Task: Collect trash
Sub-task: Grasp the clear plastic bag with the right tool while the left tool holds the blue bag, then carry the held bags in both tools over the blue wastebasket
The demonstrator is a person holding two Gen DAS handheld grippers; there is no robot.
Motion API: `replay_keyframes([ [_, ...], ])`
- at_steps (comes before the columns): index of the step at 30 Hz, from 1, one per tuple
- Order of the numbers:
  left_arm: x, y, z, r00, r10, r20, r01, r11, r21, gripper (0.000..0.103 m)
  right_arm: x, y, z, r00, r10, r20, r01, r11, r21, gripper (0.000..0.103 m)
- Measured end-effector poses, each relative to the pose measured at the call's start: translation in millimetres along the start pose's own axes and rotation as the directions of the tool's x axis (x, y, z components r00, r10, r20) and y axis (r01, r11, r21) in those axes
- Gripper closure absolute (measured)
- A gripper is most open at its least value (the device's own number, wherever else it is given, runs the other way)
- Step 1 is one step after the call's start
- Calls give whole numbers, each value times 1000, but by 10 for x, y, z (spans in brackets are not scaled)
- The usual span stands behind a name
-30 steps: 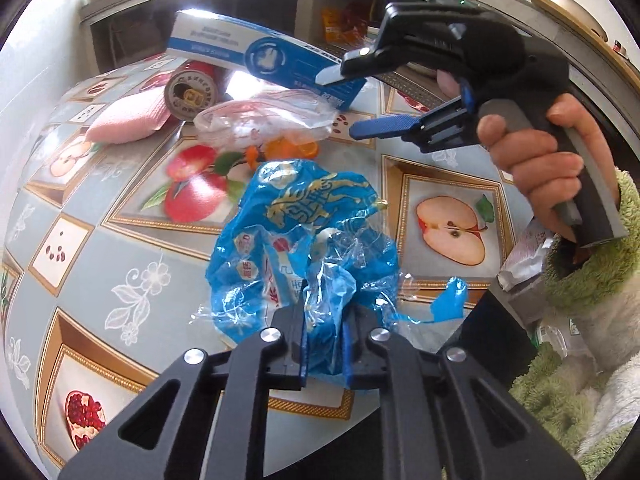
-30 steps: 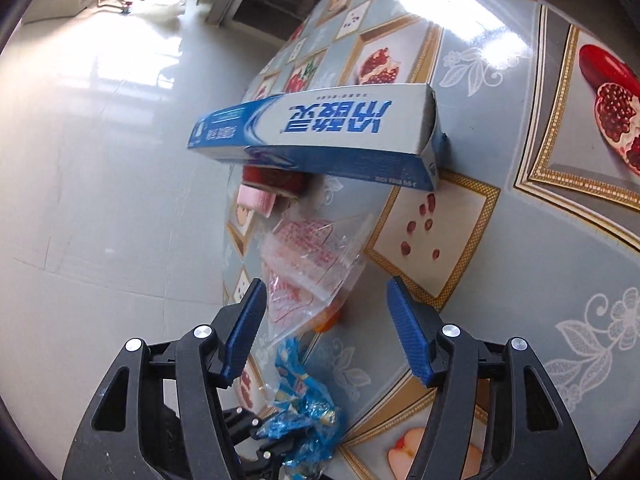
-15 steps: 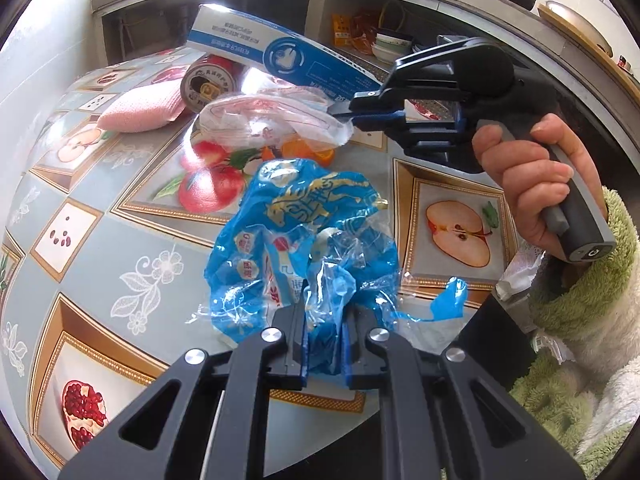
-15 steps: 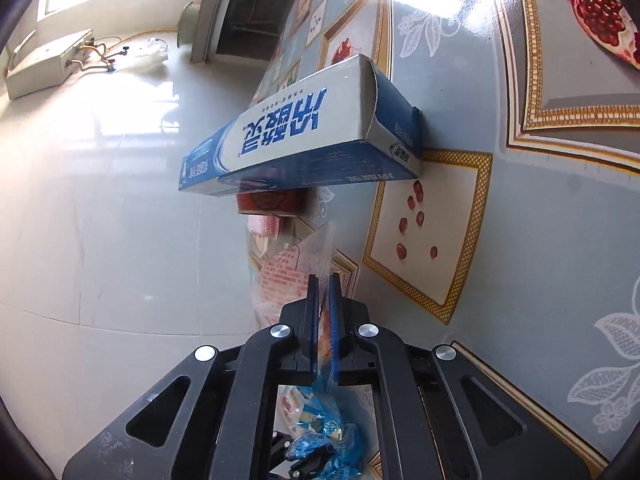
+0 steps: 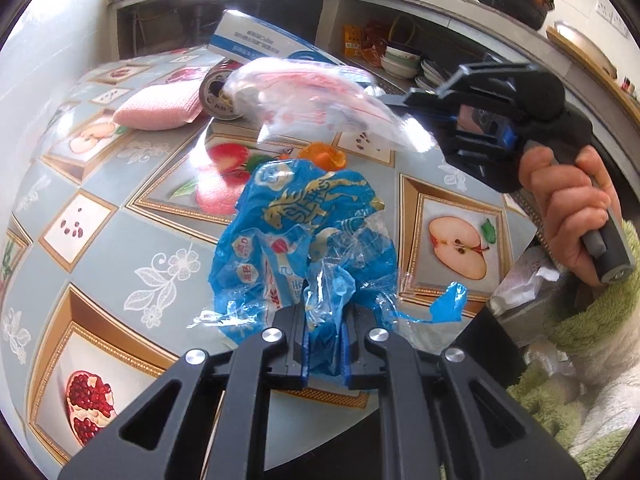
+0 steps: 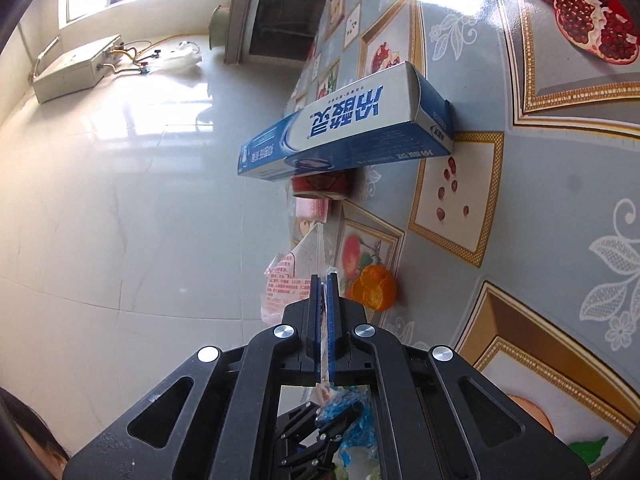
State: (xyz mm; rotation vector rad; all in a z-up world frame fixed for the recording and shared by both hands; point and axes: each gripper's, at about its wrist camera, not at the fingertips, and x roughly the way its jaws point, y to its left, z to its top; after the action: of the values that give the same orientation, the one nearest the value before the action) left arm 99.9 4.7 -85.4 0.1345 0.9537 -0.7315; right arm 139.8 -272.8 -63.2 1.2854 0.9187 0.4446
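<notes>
My left gripper [image 5: 324,344] is shut on a crumpled blue plastic wrapper [image 5: 308,232], held over the near edge of the fruit-patterned table [image 5: 92,264]. My right gripper [image 6: 324,280] is shut on the edge of a clear plastic bag with red print [image 6: 286,280]. In the left wrist view that bag [image 5: 312,96] hangs blurred in the air above the table, pinched by the right gripper [image 5: 390,100], which a hand holds at the right. An orange peel [image 5: 322,154] lies on the table beneath the bag.
A blue and white toothpaste box [image 6: 348,132] rests on a red tape roll [image 6: 320,186], with a pink sponge [image 5: 158,108] beside it. Shelves with bowls [image 5: 400,60] stand behind the table. A green fleece sleeve [image 5: 588,320] and crumpled paper [image 5: 520,280] are at the right.
The right gripper closed on the clear printed bag and lifted it off the table, uncovering the orange peel. The left gripper kept its hold on the blue wrapper.
</notes>
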Motion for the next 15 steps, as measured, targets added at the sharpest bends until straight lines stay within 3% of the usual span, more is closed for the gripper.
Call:
replay_keyframes([
  [15,-313,59,232,995,-27,99,33,998,-60,93,-487,115,-243,995,36,93,-31,998,-55,102],
])
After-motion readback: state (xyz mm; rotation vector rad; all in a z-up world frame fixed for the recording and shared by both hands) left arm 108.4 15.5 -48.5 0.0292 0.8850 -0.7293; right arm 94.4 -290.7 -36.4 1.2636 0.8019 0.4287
